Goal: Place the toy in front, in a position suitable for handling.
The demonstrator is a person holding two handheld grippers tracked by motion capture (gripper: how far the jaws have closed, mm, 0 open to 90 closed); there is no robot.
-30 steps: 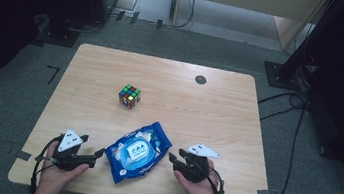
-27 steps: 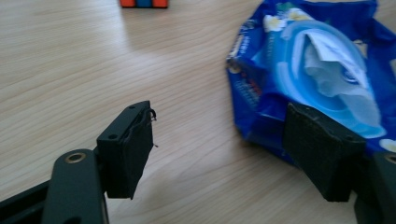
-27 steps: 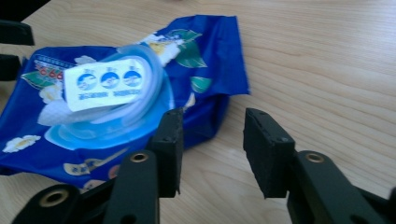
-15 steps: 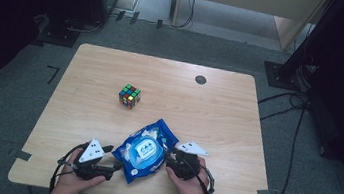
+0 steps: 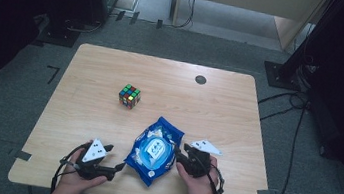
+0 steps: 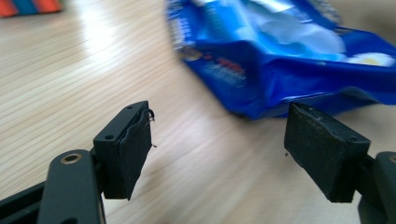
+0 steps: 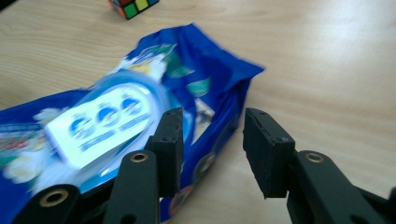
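Observation:
A blue wipes pack point(image 5: 155, 150) with a white label lies flat near the table's front edge, between my two grippers. My left gripper point(image 5: 116, 158) rests just left of it; in the left gripper view its jaws point(image 6: 217, 144) have just been opening, stand wide and hold nothing, with the pack's edge point(image 6: 280, 79) just beyond them. My right gripper point(image 5: 180, 154) is at the pack's right side. Its jaws point(image 7: 212, 149) have just been opening too. One jaw hangs over the pack point(image 7: 116, 116); its side edge lies in the gap, unpinched.
A colourful puzzle cube point(image 5: 129, 96) stands mid-table behind the pack, also at the top of both gripper views point(image 6: 28, 5) point(image 7: 130, 5). A dark round grommet point(image 5: 201, 79) sits near the wooden table's point(image 5: 218, 113) far edge. Cables run over the floor at the right.
My left gripper slid right along the front edge, up to the pack. The right gripper stayed at the pack's right side, and the pack shifted slightly.

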